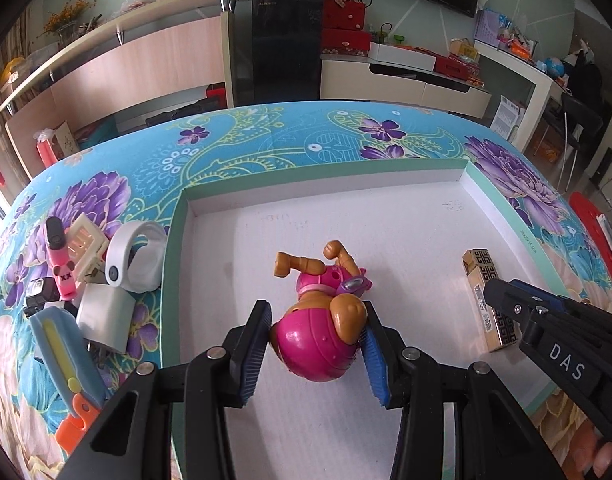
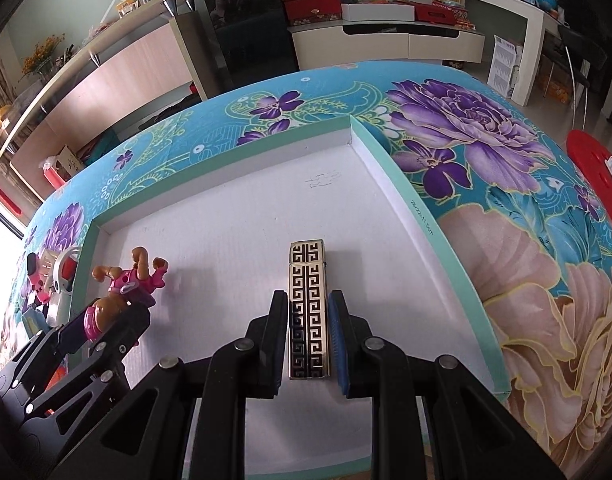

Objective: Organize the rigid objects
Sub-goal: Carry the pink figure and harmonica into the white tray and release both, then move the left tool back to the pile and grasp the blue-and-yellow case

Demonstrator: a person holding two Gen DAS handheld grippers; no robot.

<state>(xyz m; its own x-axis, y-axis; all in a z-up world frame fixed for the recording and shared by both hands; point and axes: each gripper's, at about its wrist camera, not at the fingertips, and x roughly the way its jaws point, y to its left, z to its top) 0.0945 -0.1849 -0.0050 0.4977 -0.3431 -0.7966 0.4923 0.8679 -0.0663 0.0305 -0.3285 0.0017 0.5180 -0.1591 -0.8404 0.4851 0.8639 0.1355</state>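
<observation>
A pink and tan toy dog figure [image 1: 320, 322] lies in the white shallow box [image 1: 290, 192]. My left gripper [image 1: 316, 332] is shut on the toy's round pink body, just above the box floor. A gold lighter with a black key pattern [image 2: 309, 312] lies in the right part of the box. My right gripper [image 2: 308, 316] straddles it, with the pads close on both sides and narrow gaps showing. The lighter [image 1: 488, 300] and the right gripper [image 1: 506, 300] also show in the left wrist view. The toy [image 2: 126, 288] and the left gripper [image 2: 106, 332] show in the right wrist view.
Left of the box on the flowered cloth [image 1: 242, 140] lie several loose things: a white round device [image 1: 132, 256], a pink clip [image 1: 60, 258], a cream frame [image 1: 82, 246], a grey block [image 1: 104, 322], a blue utility knife [image 1: 66, 356]. A red stool [image 2: 594, 172] stands at the right.
</observation>
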